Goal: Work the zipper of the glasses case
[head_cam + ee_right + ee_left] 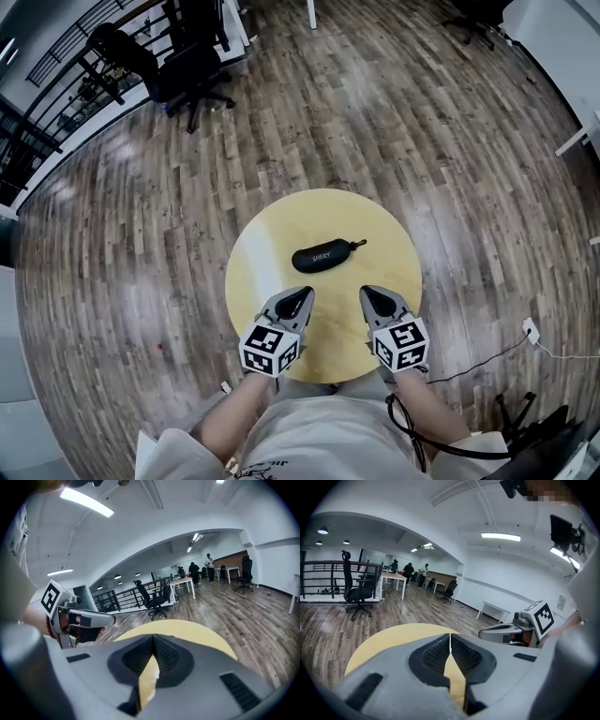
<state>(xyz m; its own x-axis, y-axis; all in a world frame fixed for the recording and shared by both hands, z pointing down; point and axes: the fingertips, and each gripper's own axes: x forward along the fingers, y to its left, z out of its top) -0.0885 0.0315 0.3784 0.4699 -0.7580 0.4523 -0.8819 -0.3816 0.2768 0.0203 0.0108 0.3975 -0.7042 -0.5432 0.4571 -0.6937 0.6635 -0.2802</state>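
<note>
— Where's the glasses case (322,256)?
— Near the middle of the round table (265,230) (zipper pull (358,245) at its right end).
— The grippers?
— The left gripper (304,294) and right gripper (367,293) hover near the table's edge, apart from the case, jaws pressed together on nothing.

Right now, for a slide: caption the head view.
Shut left tool and shut right tool short of the glasses case on a table.

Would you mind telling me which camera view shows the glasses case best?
The head view: the black glasses case lies whole on the round yellow table, zipper pull at its right end. Neither gripper view shows it, only shut jaws and table.
</note>
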